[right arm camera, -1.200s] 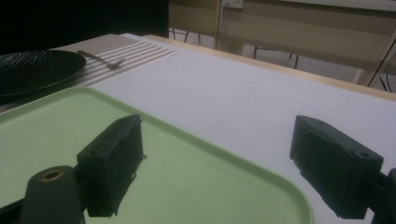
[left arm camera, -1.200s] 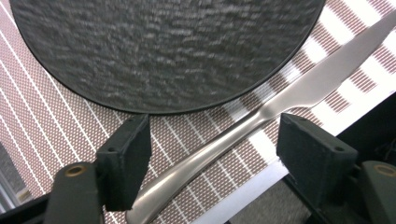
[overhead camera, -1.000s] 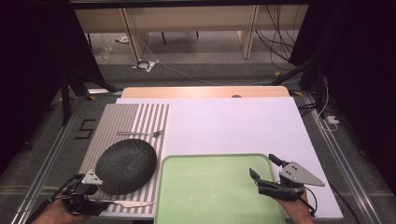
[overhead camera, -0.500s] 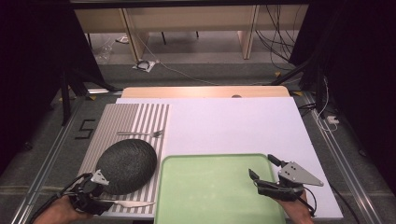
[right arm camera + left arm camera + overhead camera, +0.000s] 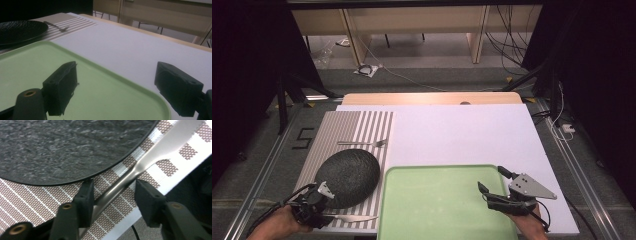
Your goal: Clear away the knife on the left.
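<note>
Your left gripper (image 5: 112, 192) straddles the knife (image 5: 140, 167) handle just beside the black plate (image 5: 65, 147), jaws closing but not yet clamped, ready to lift; your right gripper (image 5: 122, 87) waits open, beyond the plate, over the green tray (image 5: 105, 95).

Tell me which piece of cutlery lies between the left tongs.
The knife, on the mat's near edge below the dark plate. The fork lies beyond the plate, away from both tongs.

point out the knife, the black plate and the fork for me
knife (image 5: 120, 185), left gripper view, on the handle between the jaws.
black plate (image 5: 348, 176), high view, on the middle of its textured top.
fork (image 5: 362, 143), high view, on the middle of its handle.
</note>
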A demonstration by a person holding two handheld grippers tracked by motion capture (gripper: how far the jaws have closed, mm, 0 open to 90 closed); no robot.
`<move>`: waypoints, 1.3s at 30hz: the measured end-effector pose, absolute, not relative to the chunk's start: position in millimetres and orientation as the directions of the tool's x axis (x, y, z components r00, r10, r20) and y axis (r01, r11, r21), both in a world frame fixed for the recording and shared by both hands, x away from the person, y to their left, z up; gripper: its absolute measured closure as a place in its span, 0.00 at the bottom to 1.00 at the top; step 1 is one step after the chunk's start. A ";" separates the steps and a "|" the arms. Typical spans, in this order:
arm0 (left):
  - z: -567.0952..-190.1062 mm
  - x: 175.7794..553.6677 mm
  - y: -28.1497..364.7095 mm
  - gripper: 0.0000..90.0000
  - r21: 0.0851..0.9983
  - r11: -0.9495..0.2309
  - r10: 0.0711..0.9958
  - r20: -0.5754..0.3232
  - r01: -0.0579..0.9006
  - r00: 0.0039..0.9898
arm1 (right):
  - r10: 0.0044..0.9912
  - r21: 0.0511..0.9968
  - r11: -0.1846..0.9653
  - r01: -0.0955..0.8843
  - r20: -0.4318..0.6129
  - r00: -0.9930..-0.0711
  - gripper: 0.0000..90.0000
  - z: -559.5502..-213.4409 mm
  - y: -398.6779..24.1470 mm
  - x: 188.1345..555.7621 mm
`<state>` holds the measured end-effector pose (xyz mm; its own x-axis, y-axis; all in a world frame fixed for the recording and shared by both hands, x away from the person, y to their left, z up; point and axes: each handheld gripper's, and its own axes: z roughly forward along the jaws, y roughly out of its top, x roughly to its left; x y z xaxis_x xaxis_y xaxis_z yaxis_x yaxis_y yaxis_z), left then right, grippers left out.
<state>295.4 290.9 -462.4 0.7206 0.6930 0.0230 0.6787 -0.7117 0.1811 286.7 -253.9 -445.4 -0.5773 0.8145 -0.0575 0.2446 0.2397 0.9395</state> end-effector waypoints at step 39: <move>-461.1 295.3 272.1 0.80 0.123 -0.846 0.527 0.039 0.519 0.849 | 0.795 0.918 0.298 0.260 -0.087 -0.601 0.22 -447.9 -249.5 286.9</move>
<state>295.3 272.1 -461.1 0.8492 0.5266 0.0391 0.5190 -0.8460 0.1225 286.9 -249.5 -447.9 -0.6006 0.7948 -0.0873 0.2605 0.2978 0.9184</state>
